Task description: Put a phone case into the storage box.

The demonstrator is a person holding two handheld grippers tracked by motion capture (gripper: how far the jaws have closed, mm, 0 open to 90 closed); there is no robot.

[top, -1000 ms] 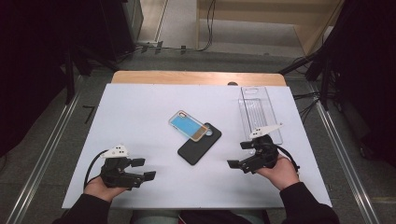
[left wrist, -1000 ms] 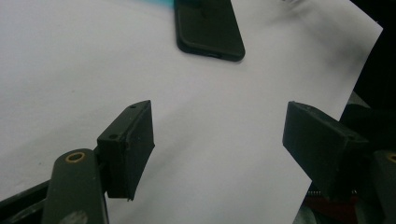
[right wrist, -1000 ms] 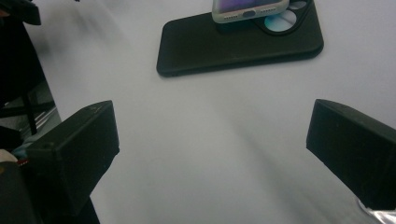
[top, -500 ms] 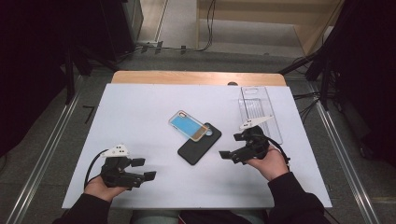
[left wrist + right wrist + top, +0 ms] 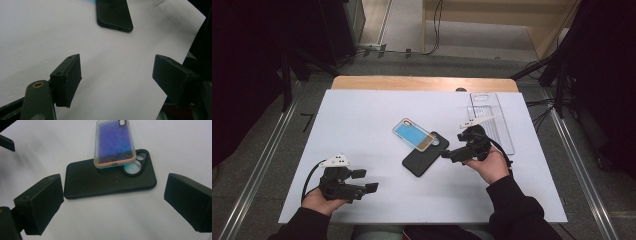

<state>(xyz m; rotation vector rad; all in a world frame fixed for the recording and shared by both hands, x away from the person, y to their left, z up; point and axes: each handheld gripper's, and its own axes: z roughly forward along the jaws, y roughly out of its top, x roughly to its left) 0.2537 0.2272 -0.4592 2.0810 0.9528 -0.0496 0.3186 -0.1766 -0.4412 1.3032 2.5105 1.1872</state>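
right claw [image 5: 446,154] moved nearer, gaping empty toward black case [image 5: 426,154] lying diagonally.

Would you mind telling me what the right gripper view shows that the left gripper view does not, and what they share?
The right gripper view has the blue translucent phone case overlapping the black phone case, whose camera cutout is visible. The left gripper view has the table's near edge and just the black case's plain end. Both share the black case, the white table and open gripper jaws holding nothing.
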